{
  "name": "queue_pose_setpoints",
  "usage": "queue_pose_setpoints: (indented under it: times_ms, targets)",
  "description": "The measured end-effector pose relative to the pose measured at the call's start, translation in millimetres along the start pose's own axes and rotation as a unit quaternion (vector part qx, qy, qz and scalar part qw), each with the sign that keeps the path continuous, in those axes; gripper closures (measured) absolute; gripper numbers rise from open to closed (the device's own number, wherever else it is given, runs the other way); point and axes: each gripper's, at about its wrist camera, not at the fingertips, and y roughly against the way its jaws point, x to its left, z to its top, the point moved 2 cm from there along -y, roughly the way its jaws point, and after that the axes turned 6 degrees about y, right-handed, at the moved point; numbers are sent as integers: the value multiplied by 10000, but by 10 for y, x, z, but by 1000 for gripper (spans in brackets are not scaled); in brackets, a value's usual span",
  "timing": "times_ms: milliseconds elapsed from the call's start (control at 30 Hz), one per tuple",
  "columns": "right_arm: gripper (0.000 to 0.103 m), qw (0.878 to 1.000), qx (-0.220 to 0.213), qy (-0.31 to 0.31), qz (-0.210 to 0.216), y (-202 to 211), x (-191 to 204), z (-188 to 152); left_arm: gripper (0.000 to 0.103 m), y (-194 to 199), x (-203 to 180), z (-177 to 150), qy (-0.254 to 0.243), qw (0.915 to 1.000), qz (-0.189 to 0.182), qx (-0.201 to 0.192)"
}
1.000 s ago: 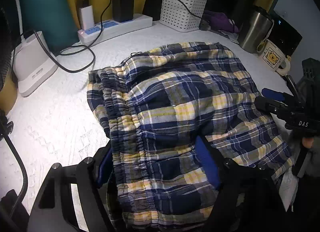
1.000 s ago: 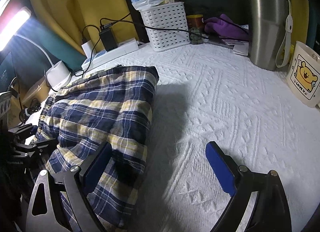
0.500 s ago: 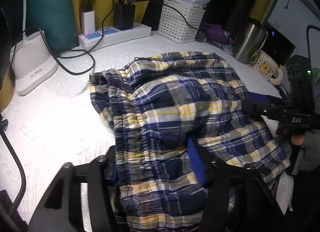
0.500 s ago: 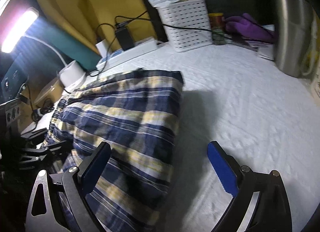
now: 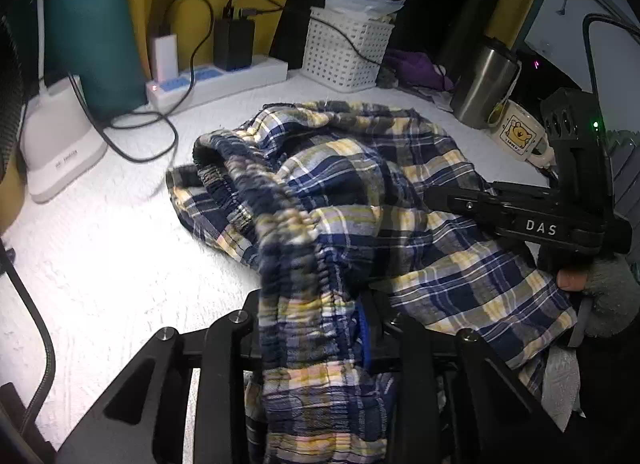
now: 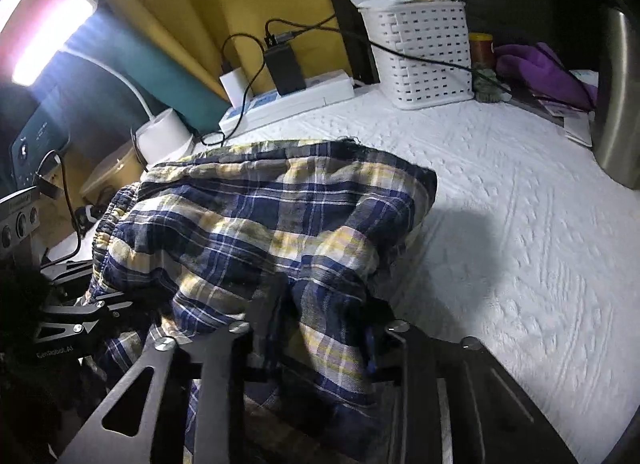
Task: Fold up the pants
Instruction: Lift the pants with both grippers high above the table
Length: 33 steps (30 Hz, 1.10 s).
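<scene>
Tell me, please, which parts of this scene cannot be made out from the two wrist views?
- Left gripper pads, left wrist view: bunched pants cover them.
- Right gripper pads, right wrist view: plaid cloth wraps them.
- Pants' near hem, both views: cut off by the bottom edge and the gripper frames.
- Tumbler, right wrist view: cut off by the right edge.
- Basket contents, left wrist view: too small, under a plastic bag.

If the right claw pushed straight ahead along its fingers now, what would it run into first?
The bunched blue-and-yellow plaid pants, which the right claw has just closed on. Beyond that heap probably the white power strip, though depth is unclear.
</scene>
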Motion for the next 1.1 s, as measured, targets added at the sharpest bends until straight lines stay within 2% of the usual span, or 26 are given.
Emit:
queue_pose_setpoints:
  times_ms: [167, 567, 1100]
  targets:
    - [81, 9996, -258, 71, 4, 158, 31, -14, 75, 141, -78, 24, -81, 9998, -10, -182]
    - [81, 9946, -957, 385, -133, 729, 265, -7, 75, 638, -299, 40, -191, 9975, 11, -682]
    - [81, 9842, -1581, 714, -346, 1513, 645, -157, 75, 1257, -564, -63, -482, 9901, 70, -1315]
